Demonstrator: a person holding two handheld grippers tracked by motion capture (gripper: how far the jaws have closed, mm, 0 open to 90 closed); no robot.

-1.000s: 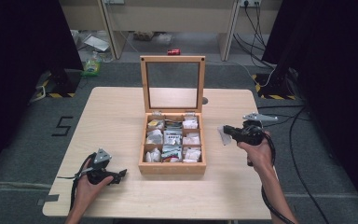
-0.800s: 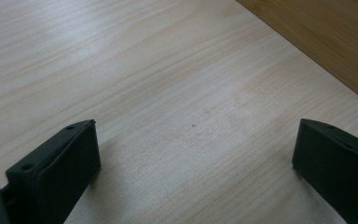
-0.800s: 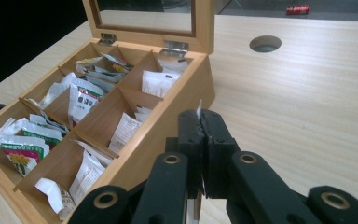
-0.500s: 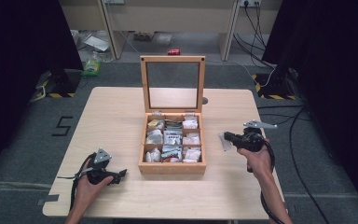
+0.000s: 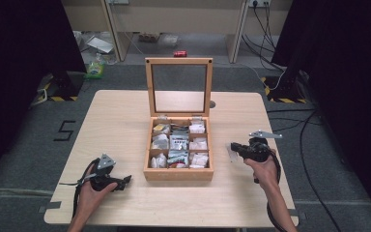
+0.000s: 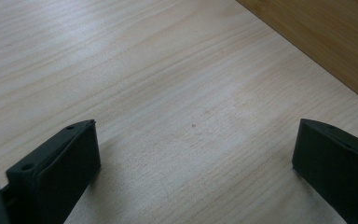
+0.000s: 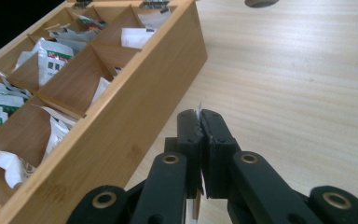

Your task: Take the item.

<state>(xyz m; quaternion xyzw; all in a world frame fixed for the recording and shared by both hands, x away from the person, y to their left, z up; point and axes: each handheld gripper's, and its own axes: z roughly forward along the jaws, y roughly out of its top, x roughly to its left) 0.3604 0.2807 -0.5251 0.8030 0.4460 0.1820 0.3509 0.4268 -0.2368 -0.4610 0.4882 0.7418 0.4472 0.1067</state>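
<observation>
Light wooden desk (image 5: 125, 125) on grey floor; left gripper (image 5: 121, 182) rests near the desk's front-left corner, jaws wide, nothing between, parked clear of the work; bamboo tea box (image 5: 178, 173) sits mid-desk, glass lid (image 5: 178, 87) propped upright so the compartments stay reachable; right gripper (image 7: 200, 126) just off the box's right wall, clamped on a thin white sachet (image 7: 198, 111), probably taken out to lay on the desk.
</observation>
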